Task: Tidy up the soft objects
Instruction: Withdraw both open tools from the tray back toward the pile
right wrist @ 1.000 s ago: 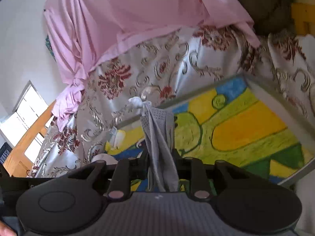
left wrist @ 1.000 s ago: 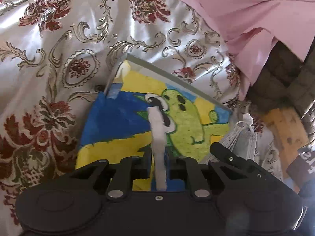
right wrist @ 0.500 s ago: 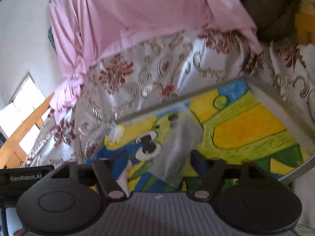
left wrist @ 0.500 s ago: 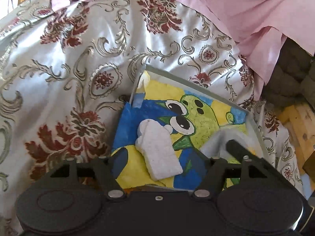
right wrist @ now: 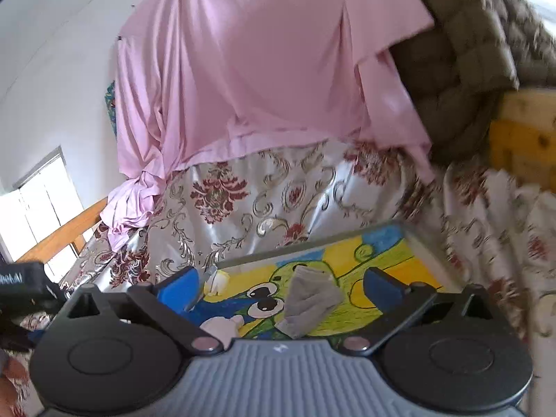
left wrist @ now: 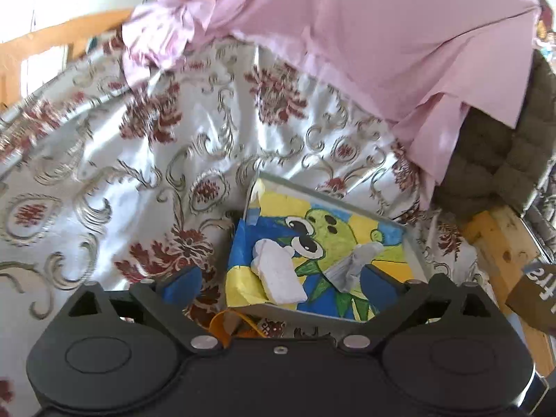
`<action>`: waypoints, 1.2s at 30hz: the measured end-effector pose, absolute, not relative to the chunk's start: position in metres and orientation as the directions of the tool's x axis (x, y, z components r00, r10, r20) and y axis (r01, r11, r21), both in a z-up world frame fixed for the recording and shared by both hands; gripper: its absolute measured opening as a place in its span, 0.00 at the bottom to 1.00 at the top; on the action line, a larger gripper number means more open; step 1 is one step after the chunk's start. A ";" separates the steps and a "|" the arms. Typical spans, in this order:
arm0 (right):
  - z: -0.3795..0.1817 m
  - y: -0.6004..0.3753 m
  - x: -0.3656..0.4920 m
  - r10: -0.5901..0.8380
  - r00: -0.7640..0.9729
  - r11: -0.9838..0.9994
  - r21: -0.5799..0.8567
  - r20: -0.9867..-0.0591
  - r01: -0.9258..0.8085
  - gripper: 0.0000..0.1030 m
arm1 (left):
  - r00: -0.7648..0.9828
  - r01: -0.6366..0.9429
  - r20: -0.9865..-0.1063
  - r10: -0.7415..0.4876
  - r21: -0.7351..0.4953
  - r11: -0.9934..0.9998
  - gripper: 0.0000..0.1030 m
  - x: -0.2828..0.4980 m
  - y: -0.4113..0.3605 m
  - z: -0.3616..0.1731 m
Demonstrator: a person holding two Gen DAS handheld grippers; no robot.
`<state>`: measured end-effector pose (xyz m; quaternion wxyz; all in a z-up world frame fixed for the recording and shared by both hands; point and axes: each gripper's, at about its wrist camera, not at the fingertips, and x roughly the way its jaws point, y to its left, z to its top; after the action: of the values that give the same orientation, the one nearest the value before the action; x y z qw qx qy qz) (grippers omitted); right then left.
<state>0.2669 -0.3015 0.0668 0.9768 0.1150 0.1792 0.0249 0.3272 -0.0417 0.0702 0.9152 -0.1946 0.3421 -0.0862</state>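
Grippers both pitched downward over the painted tray [left wrist: 413,243], jaws just opened wide, nothing between them: left gripper [left wrist: 279,283], right gripper [right wrist: 281,286]. White sponge [left wrist: 278,272] lies near the tray's left edge; grey mask [right wrist: 309,300] lies mid-tray, apart from it.

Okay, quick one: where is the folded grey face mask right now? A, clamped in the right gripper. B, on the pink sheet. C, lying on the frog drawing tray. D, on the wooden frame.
C: the grey face mask lies loose on the frog drawing tray, clear of the open right gripper.
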 end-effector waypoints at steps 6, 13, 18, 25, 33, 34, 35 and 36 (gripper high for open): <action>0.083 -0.285 0.210 0.034 0.970 0.986 0.165 -0.240 0.006 1.00 | 0.814 0.071 -0.515 -0.269 -0.371 0.926 0.99 0.271 -0.037 0.084; 0.090 -0.274 0.147 -0.042 0.993 0.985 0.163 -0.110 0.059 1.00 | 0.899 0.080 -0.397 -0.183 -0.262 0.962 0.99 0.210 -0.031 0.091; 0.085 -0.266 0.113 -0.047 0.993 0.992 0.115 -0.106 0.059 1.00 | 0.933 0.091 -0.330 -0.144 -0.169 0.981 0.99 0.170 -0.030 0.090; 0.077 -0.259 0.072 -0.048 0.992 0.993 0.101 -0.117 0.060 1.00 | 0.940 0.126 -0.304 -0.156 -0.116 0.985 0.99 0.127 -0.025 0.079; 0.063 -0.255 0.038 -0.045 0.973 0.995 0.076 -0.226 0.063 1.00 | 0.910 0.177 -0.367 -0.190 -0.069 0.982 0.99 0.097 -0.010 0.056; 0.061 -0.254 0.037 -0.046 0.968 0.995 0.071 -0.245 0.066 1.00 | 0.906 0.182 -0.378 -0.192 -0.063 0.981 0.99 0.095 -0.008 0.054; 0.058 -0.252 0.035 -0.048 0.963 0.995 0.068 -0.266 0.068 1.00 | 0.901 0.188 -0.388 -0.196 -0.059 0.980 0.99 0.092 -0.006 0.051; 0.055 -0.252 0.032 -0.048 0.957 0.995 0.066 -0.286 0.070 1.00 | 0.895 0.194 -0.399 -0.199 -0.055 0.980 0.99 0.090 -0.003 0.048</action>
<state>0.0322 -0.2516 0.0552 0.9885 0.0379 0.1435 -0.0297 0.0903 -0.0033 0.0484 0.9734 -0.0068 0.2055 -0.1009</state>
